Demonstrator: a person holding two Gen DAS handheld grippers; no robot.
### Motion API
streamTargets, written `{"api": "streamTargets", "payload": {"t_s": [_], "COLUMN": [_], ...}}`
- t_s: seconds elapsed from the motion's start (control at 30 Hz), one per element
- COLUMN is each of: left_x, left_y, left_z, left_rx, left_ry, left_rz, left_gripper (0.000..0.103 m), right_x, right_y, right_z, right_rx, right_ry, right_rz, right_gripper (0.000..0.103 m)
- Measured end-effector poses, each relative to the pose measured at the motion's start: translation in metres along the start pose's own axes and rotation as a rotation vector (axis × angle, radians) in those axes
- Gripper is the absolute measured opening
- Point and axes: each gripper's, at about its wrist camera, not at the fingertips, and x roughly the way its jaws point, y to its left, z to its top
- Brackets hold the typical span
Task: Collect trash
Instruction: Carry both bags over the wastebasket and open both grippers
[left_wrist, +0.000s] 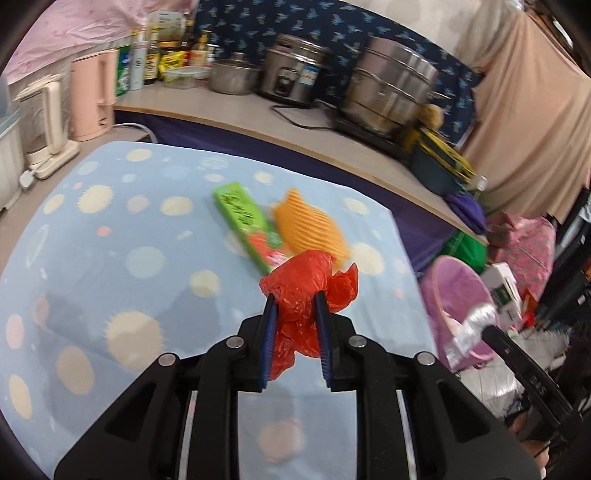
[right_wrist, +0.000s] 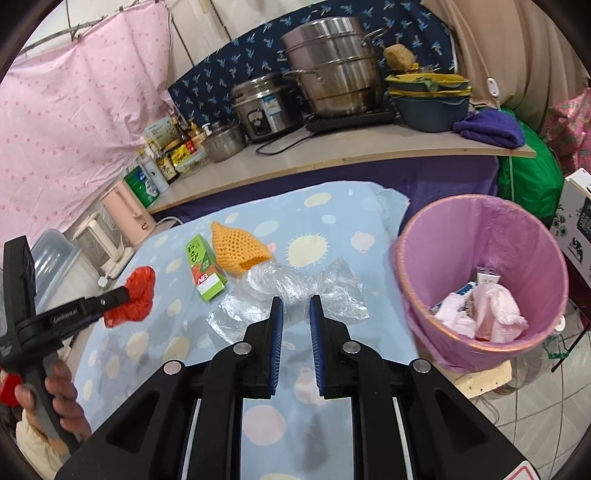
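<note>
My left gripper is shut on a crumpled red plastic bag and holds it above the blue spotted tablecloth. In the right wrist view this gripper comes in from the left with the red bag. My right gripper is shut on a clear plastic wrap that spreads past its tips. The left wrist view shows that wrap raised in front of the pink bin. A green box and an orange foam net lie on the cloth.
The pink-lined bin stands right of the table and holds tissue and scraps. Behind runs a counter with steel pots, a rice cooker and bottles. Two kettles stand at the table's far left. A hand grips the left tool.
</note>
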Motion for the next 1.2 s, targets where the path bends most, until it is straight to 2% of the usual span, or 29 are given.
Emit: {"api": "streamTargets", "payload": {"t_s": [0.27,0.43,0.6,0.77,1.03,1.2], "left_x": [0.013,0.032,0.059,0.090,0.143,0.162], "left_y": [-0.097,-0.146,-0.195,-0.238,-0.271,-0.282], "left_z": [-0.022,-0.026,-0.024,-0.022,-0.023,-0.027], "left_rx": [0.126,0.188,0.240,0.291,0.305,0.341], "left_ry": [0.054,0.075,0.101,0.120,0.188,0.190], "left_rz": [-0.126,-0.173,-0.213,-0.252,-0.290,-0.277], "left_gripper": [0.019,0.019,0.019,0.020,0.020,0.022], "right_x": [-0.038,-0.054,-0.059,-0.044,-0.011,0.002], "right_y": [-0.056,-0.098,-0.139,-0.172,-0.202,-0.212], "right_z": [0.000,0.003,0.013,0.027,0.030,0.028], "right_rx": [0.073,0.118,0.161,0.185,0.223,0.234], "right_ry": [-0.058,-0.091,-0.115,-0.104,-0.057,-0.056], "right_rz": [-0.066,-0.124,-0.180,-0.222,-0.247,-0.267], "right_gripper": [0.014,0.014,0.014,0.014,0.015,0.022]}}
